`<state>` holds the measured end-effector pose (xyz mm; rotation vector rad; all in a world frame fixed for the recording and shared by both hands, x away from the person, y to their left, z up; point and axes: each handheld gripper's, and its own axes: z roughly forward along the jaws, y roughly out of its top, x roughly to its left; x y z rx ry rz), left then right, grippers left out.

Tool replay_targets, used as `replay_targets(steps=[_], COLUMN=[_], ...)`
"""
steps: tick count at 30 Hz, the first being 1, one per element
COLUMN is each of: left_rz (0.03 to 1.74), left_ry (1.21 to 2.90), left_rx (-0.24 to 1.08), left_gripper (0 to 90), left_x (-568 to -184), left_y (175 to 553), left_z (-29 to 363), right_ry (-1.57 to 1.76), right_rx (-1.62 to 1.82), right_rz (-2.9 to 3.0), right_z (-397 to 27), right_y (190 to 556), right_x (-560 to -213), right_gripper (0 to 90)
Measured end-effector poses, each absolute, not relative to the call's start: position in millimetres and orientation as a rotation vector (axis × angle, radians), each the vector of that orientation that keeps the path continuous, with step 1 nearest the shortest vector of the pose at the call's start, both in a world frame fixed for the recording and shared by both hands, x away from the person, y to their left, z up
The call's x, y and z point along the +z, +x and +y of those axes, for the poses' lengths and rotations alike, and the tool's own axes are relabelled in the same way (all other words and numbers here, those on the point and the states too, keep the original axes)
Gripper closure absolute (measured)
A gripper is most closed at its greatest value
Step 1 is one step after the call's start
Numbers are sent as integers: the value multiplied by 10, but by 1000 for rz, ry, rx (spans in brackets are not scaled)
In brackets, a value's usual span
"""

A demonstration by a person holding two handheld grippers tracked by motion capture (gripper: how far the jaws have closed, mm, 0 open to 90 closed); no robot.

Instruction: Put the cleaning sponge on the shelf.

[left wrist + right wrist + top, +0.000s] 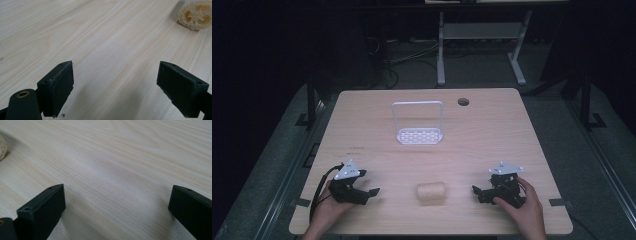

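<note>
The left tool (368, 192) rests at the near left of the tabletop (492, 135), held in a hand (328, 212), its jaws spread wide with only bare wood between them in the left gripper view. The right tool (478, 192) sits at the near right in the other hand (526, 210), jaws likewise wide apart over bare wood. Both tools point inward toward each other. Between them, well apart from each, lies a pale loofah piece (431, 192), a short cylinder on its side with its long axis running left to right; the left gripper view shows one cut end (197, 14) with its holes facing that tool. Farther back, near the middle of the tabletop, stands a white rack (419, 123) with an upright frame and a perforated base, and a round hole (463, 102) lies near the far edge
</note>
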<state>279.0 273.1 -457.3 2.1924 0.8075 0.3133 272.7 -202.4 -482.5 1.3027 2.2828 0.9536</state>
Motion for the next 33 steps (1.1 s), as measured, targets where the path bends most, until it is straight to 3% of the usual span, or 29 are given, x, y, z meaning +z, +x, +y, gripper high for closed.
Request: replay_targets(steps=[33], left_rz=[656], left_ry=[2178], left_rx=[233], left_gripper=[140], left_x=[-4353], left_y=[2830], left_z=[2370], right_ry=[1298], right_rx=[956], right_rz=[2284], right_z=[-2025], right_y=[2729], right_x=[-4826], right_gripper=[5])
